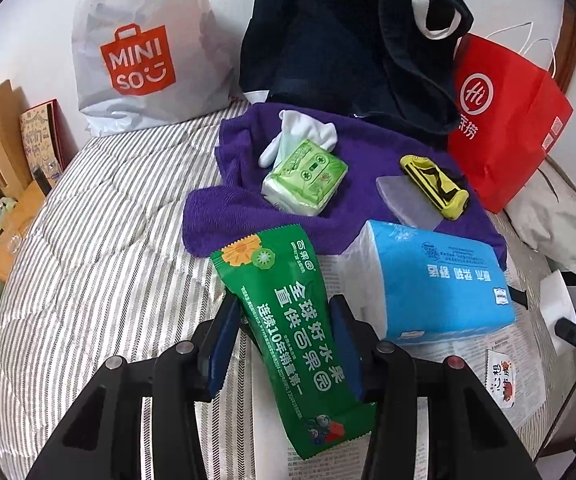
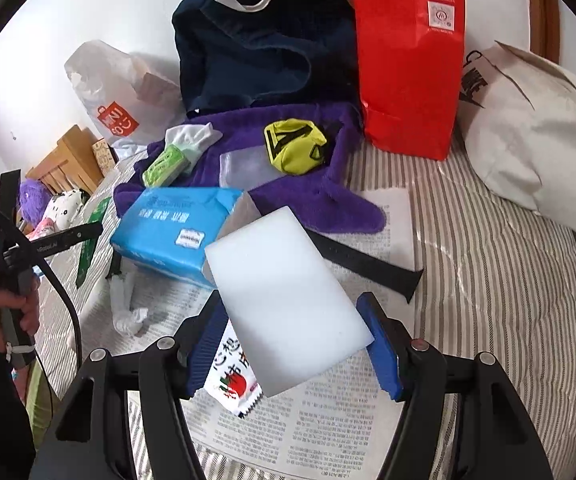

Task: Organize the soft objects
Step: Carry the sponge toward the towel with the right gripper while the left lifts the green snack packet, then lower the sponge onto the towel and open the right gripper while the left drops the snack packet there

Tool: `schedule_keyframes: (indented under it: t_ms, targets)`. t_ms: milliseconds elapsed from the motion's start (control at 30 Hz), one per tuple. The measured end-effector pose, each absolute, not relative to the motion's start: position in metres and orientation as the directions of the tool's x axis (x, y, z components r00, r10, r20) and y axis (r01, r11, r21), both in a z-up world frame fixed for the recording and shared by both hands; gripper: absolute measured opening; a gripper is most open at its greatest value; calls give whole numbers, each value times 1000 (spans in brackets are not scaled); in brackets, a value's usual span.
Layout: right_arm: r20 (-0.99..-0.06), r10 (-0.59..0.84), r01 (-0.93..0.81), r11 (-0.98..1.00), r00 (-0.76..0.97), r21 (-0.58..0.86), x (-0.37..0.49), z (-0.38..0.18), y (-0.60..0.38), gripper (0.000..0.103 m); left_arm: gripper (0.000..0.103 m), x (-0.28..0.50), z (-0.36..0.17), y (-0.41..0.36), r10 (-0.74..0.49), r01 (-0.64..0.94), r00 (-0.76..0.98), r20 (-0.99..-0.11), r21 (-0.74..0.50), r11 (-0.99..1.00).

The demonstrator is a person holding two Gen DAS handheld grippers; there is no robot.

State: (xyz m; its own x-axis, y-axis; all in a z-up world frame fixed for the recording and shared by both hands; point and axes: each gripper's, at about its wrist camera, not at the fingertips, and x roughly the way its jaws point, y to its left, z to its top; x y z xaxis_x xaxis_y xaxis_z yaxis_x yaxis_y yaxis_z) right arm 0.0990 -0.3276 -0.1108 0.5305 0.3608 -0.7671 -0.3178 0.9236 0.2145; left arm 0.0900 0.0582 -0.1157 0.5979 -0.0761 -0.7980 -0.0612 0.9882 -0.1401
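My left gripper (image 1: 286, 344) is shut on a green snack packet (image 1: 288, 332) and holds it above the striped bed (image 1: 100, 260). My right gripper (image 2: 292, 336) is shut on a white sponge block (image 2: 284, 300), held over a newspaper (image 2: 328, 432). A blue tissue pack (image 1: 436, 280) (image 2: 172, 228) lies at the edge of a purple towel (image 1: 248, 208) (image 2: 320, 200). On the towel lie a green tissue pack (image 1: 306, 178) (image 2: 166, 166), a white glove (image 1: 308, 128), a yellow pouch (image 1: 434, 186) (image 2: 294, 146) and a clear grey pad (image 1: 408, 200).
A white MINISO bag (image 1: 140, 48), a dark navy garment (image 1: 352, 40) and a red paper bag (image 1: 504, 120) (image 2: 408, 60) stand at the back. A cream cloth bag (image 2: 536, 140) lies right. A small tomato sachet (image 2: 232, 384) and a black strap (image 2: 368, 264) rest on the newspaper.
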Motion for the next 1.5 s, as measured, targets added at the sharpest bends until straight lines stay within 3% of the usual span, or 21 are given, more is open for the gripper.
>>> schedule_keyframes:
  t_ms: [967, 1500]
  targets:
    - [-741, 337, -296, 935, 580, 193, 167, -73, -288, 65, 44, 140, -71, 63, -113, 8, 649, -752, -142, 990]
    - [-779, 327, -301, 935, 535, 186, 238, -95, -259, 65, 44, 195, -77, 55, -136, 34, 632, -763, -148, 988]
